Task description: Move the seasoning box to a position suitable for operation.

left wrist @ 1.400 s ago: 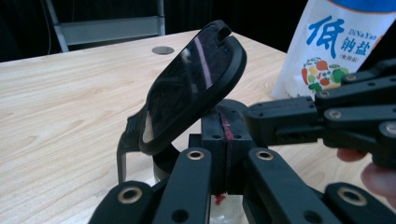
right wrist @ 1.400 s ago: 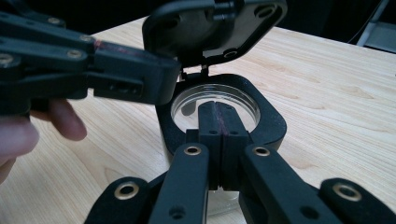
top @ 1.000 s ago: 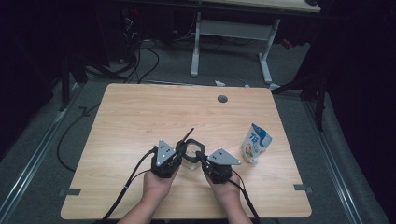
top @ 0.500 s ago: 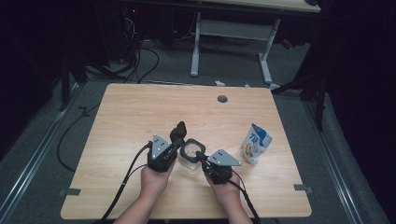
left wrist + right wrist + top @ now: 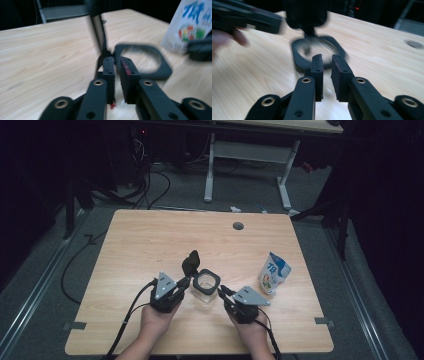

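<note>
Working across the worktop [image 5: 150,240], keep the clear container [image 5: 206,287] near its front middle steady, lid [image 5: 191,262] flipped upright. Both jaws have just been parting, nothing between them: left tool [image 5: 184,282] beside the hinge, right tool [image 5: 220,290] slightly open; withdraw slowly.

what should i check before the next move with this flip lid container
1. Lid flipped up off the container: ok, it stands up at the rim's left side.
2. Container upright on the table: ok.
3. Left gripper free: ok, its jaws have just been opening, nothing between them.
4. Right gripper free: ok, its jaws have just been opening, nothing between them.
5. Pouch out of the way: ok, it stands apart to the right.
6. What is inside the container: cannot tell.
</note>
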A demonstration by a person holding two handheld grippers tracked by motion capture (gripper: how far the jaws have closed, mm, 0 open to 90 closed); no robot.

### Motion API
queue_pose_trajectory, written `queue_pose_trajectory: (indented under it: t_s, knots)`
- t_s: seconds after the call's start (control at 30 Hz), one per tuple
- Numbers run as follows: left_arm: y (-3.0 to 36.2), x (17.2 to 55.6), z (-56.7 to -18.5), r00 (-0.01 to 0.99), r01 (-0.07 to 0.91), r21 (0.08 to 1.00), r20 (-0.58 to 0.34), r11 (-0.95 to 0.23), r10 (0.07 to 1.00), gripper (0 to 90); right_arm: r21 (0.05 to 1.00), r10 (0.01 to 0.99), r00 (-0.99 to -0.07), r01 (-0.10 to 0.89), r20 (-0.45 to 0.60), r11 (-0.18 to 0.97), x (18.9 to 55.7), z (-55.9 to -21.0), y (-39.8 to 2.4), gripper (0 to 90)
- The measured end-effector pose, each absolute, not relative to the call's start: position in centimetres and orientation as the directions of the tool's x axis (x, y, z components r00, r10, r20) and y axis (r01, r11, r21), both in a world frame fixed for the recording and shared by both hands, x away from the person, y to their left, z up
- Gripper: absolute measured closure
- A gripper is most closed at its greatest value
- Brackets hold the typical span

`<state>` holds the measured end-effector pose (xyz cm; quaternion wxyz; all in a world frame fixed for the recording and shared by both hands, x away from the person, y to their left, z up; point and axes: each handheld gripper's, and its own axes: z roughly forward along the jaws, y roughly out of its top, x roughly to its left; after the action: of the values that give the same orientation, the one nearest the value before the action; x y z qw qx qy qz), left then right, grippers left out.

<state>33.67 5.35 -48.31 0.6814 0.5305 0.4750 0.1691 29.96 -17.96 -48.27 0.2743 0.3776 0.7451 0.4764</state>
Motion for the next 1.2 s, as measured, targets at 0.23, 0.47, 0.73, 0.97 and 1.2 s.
queue_pose_trajectory:
  t_s: [0.23, 0.47, 0.73, 0.97, 1.2]
  knots:
    - [12.2, 32.3, -50.6, 0.421, 0.247, 0.908, -0.415, 0.338, 0.807, 69.8, 0.892, 0.943, -0.333, 0.421, -0.014, 0.162, 27.0, -50.7, -27.7, 77.1]
    - [14.0, 31.5, -51.3, 0.417, 0.249, 0.899, -0.434, 0.359, 0.799, 67.4, 0.854, 0.974, -0.225, 0.510, 0.014, 0.106, 29.2, -51.3, -32.0, 69.0]
    - [14.5, 31.5, -51.4, 0.409, 0.260, 0.881, -0.471, 0.395, 0.782, 67.3, 0.814, 0.975, -0.220, 0.568, 0.011, 0.119, 30.8, -52.4, -31.7, 76.2]
    - [14.5, 31.6, -51.5, 0.406, 0.262, 0.881, -0.471, 0.393, 0.783, 67.3, 0.803, 0.972, -0.233, 0.573, -0.034, 0.165, 30.8, -52.7, -31.3, 90.0]
    - [14.3, 31.6, -51.6, 0.406, 0.267, 0.880, -0.472, 0.393, 0.783, 67.4, 0.795, 0.966, -0.256, 0.577, -0.042, 0.187, 30.7, -52.7, -30.8, 90.0]
